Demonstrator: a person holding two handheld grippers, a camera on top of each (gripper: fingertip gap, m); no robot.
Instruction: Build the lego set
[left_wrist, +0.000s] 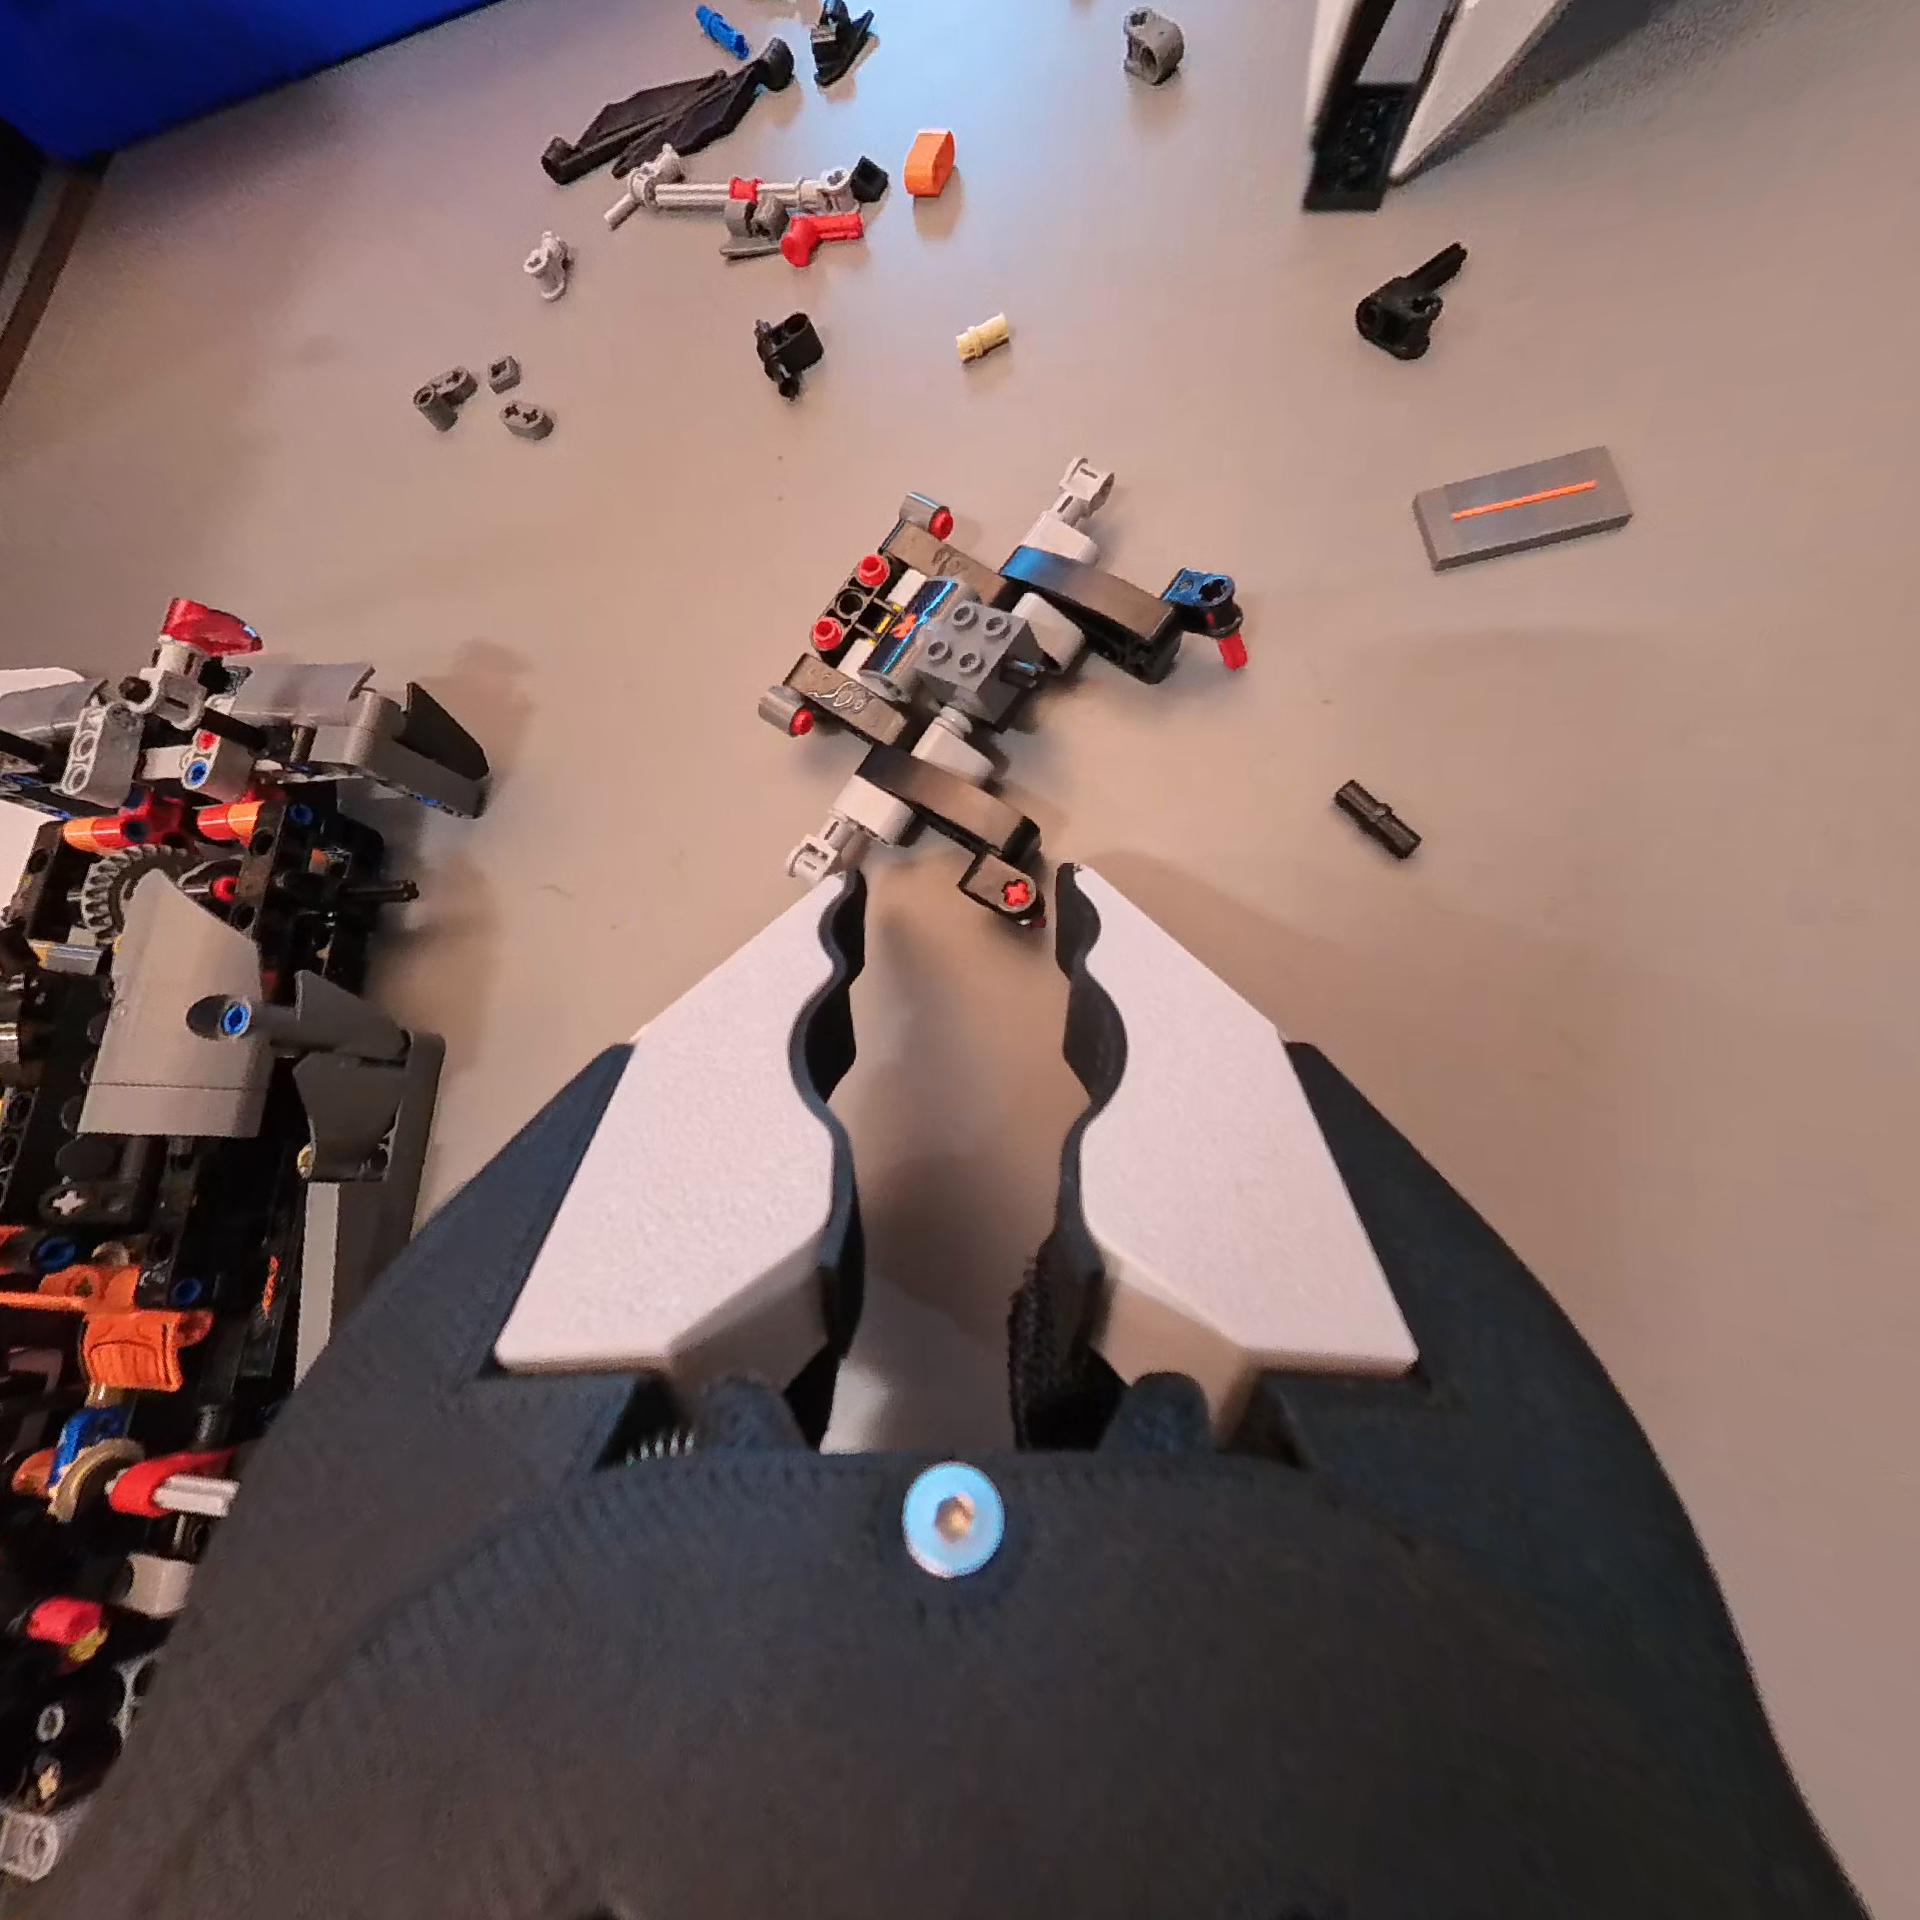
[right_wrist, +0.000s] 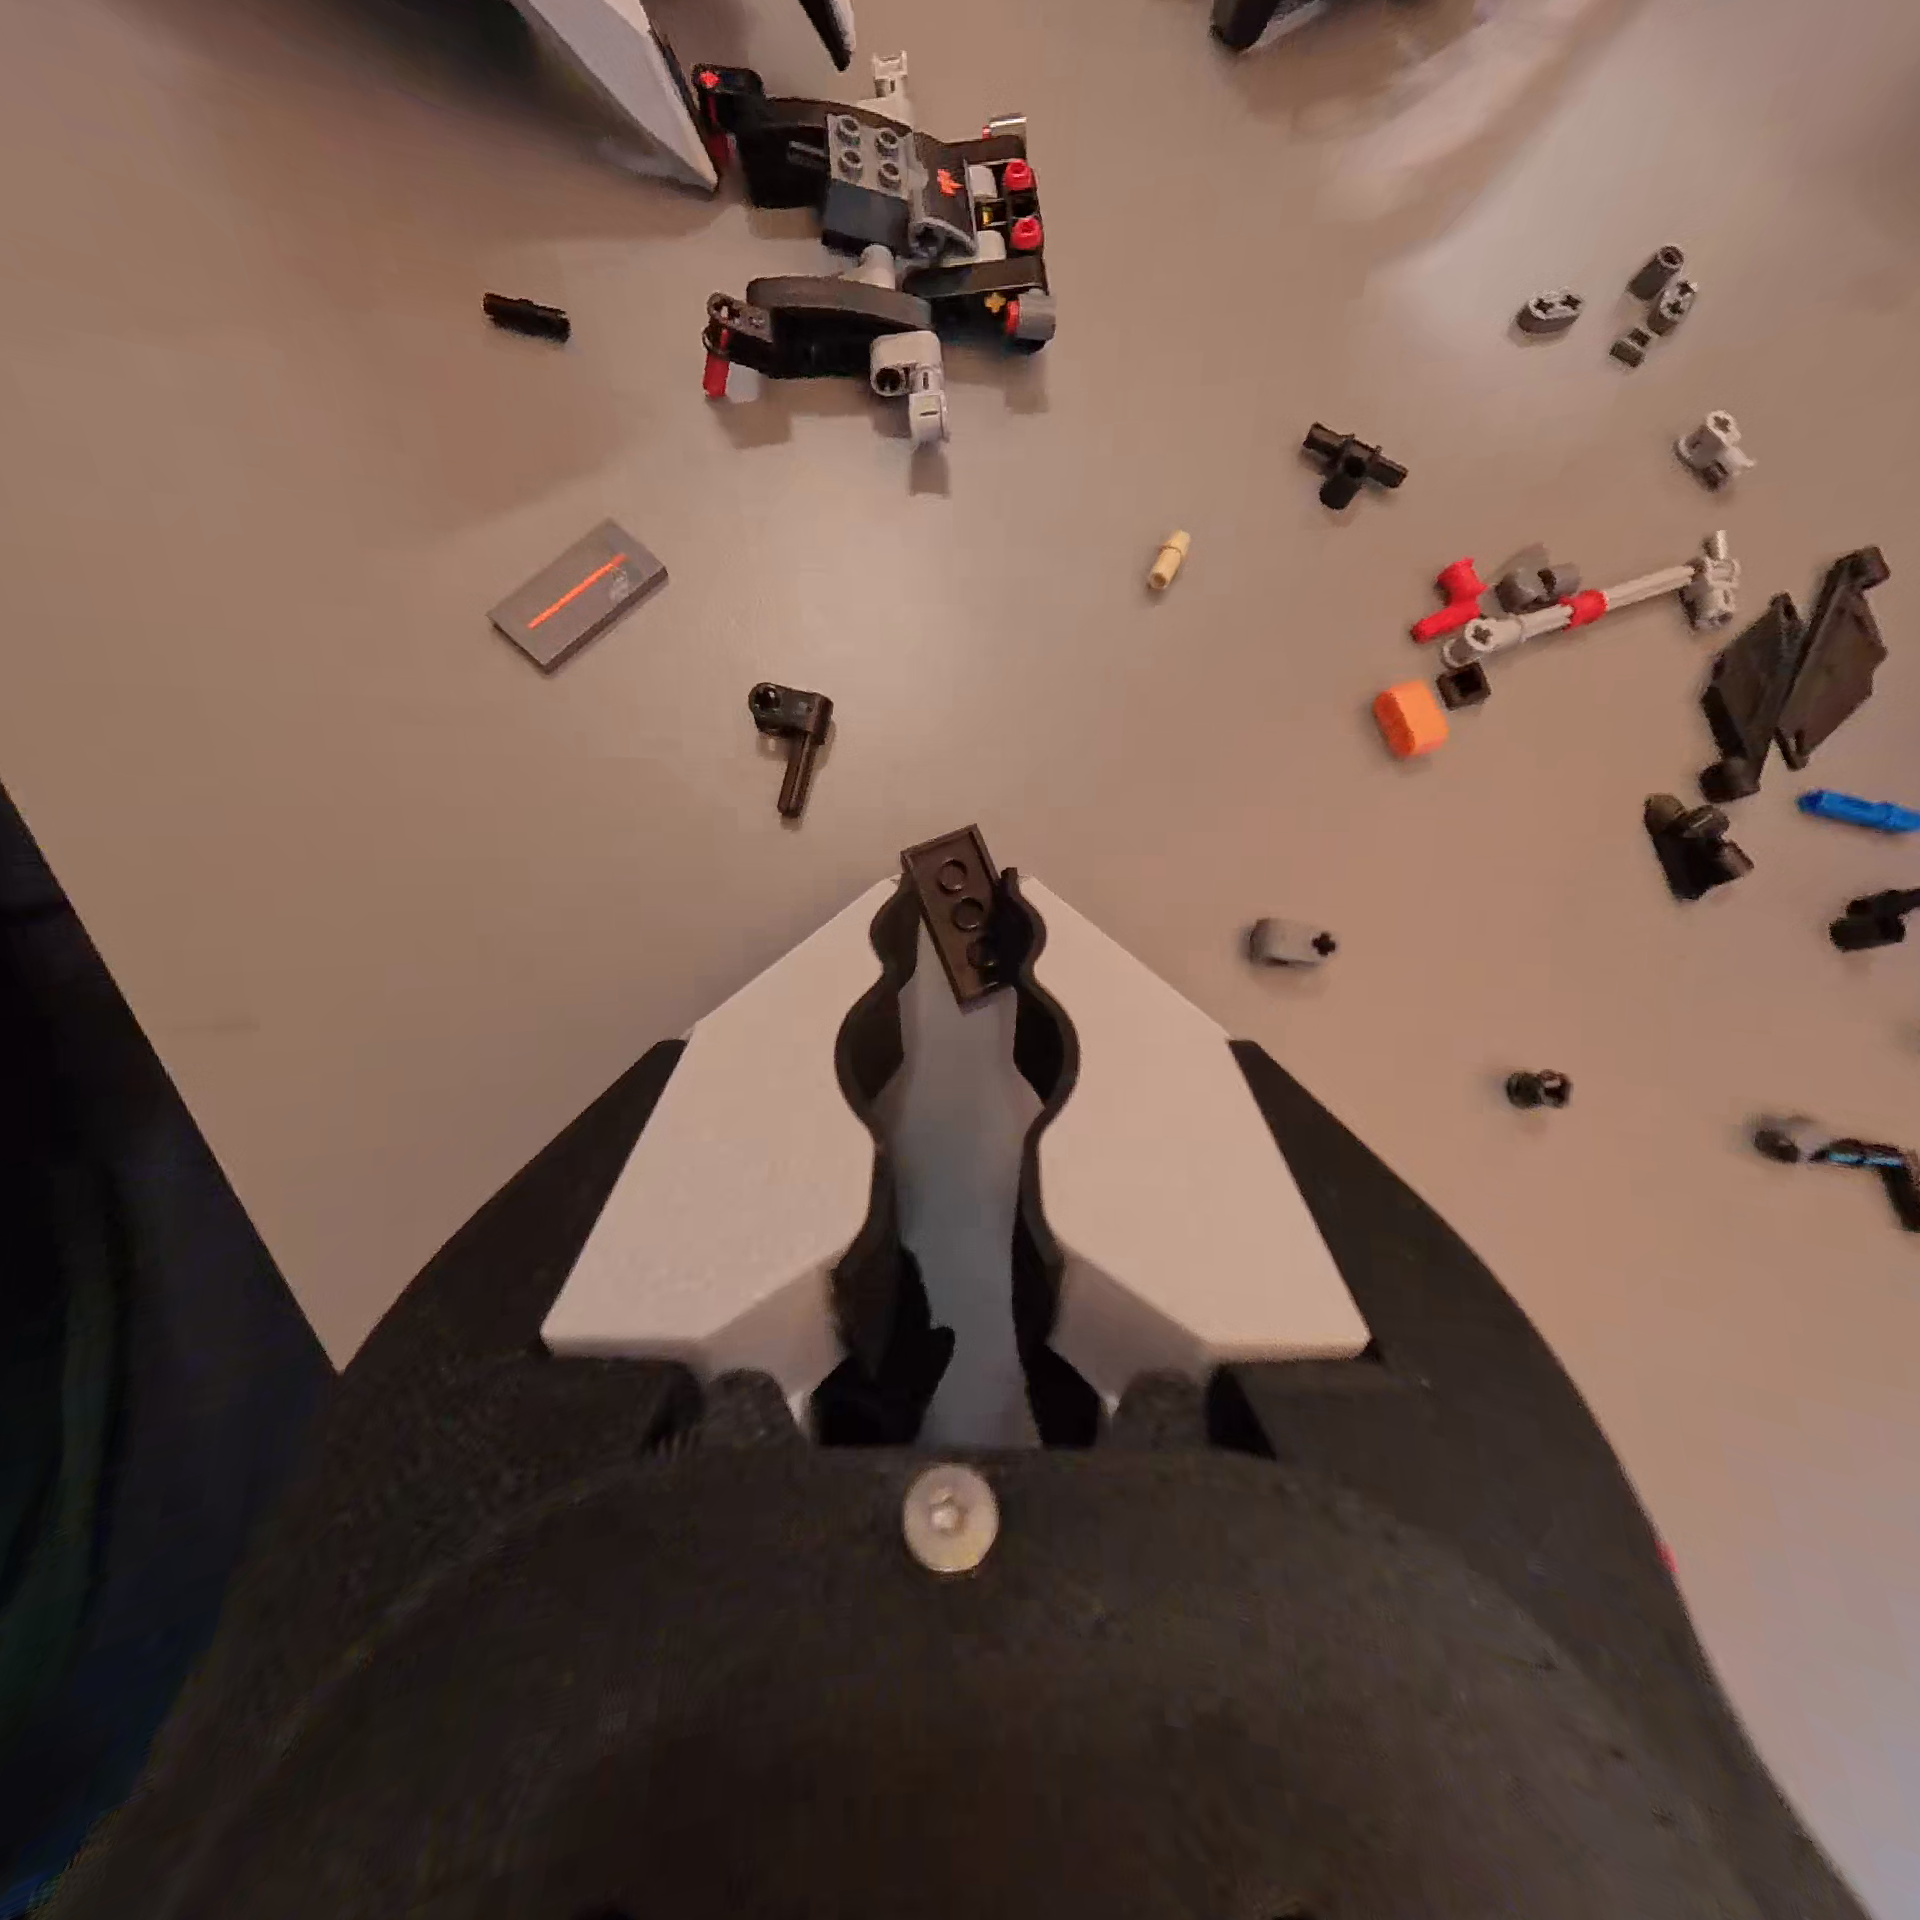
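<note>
My left gripper (left_wrist: 961, 883) is open and empty, its tips just short of the near end of a small black and grey sub-assembly (left_wrist: 966, 665) lying on the grey table. The same sub-assembly (right_wrist: 883, 229) shows far ahead in the right wrist view. My right gripper (right_wrist: 961, 883) is shut on a small black plate (right_wrist: 961, 914) with three studs, held tilted above the table. A large part-built model (left_wrist: 156, 1039) in black, grey and orange stands at the left of the left wrist view.
Loose parts lie scattered: a grey tile with an orange line (left_wrist: 1522, 507) (right_wrist: 577, 594), an orange piece (left_wrist: 928, 161) (right_wrist: 1410, 717), a tan pin (left_wrist: 982, 338) (right_wrist: 1169, 559), a black pin (left_wrist: 1377, 819) (right_wrist: 525, 315), a grey axle with red pieces (left_wrist: 748, 203) (right_wrist: 1579, 613), black panels (right_wrist: 1797, 670). A white box (left_wrist: 1392, 94) stands far right. About 20 cm separates my left fingertips from my right.
</note>
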